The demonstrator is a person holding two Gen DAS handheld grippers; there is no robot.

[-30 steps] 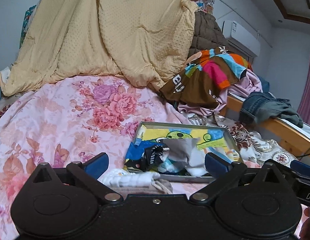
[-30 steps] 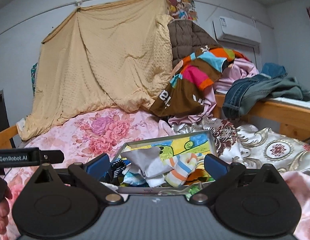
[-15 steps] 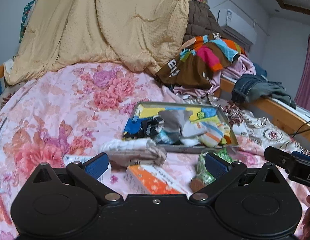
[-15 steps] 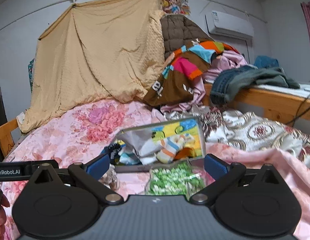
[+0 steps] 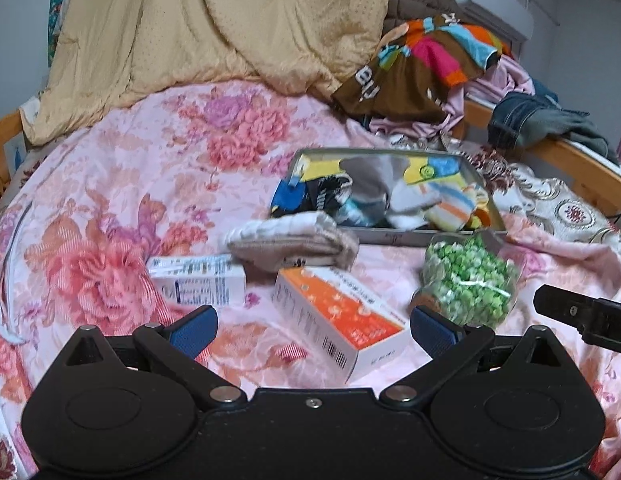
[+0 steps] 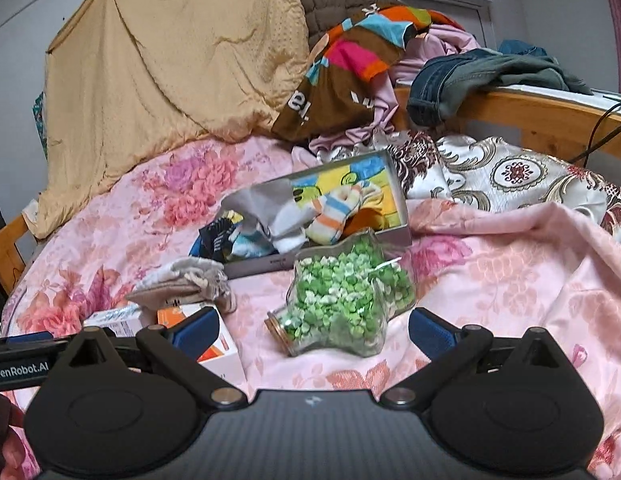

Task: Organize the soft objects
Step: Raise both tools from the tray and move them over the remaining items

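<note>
A shallow grey box (image 5: 390,237) (image 6: 402,216) on the floral bed holds several socks (image 5: 442,204) (image 6: 330,216). A folded beige and white sock pair (image 5: 294,242) (image 6: 186,280) lies on the quilt just in front of the box's left corner. My left gripper (image 5: 312,330) is open, held above an orange and white carton (image 5: 342,320). My right gripper (image 6: 314,328) is open too, nothing between its fingers, with a star-shaped jar of green pieces (image 6: 342,300) (image 5: 466,280) lying just ahead of it.
A white carton (image 5: 198,280) lies left of the orange one. A beige quilt (image 5: 214,28) hangs at the back. Piled clothes (image 5: 422,64) and jeans (image 6: 462,76) sit on the wooden bed rail (image 6: 530,116) at the right. A patterned cover (image 6: 510,176) lies beyond the box.
Both grippers have pulled back and tilted down. The cartons, the jar and the folded socks came into view. The box now sits farther away.
</note>
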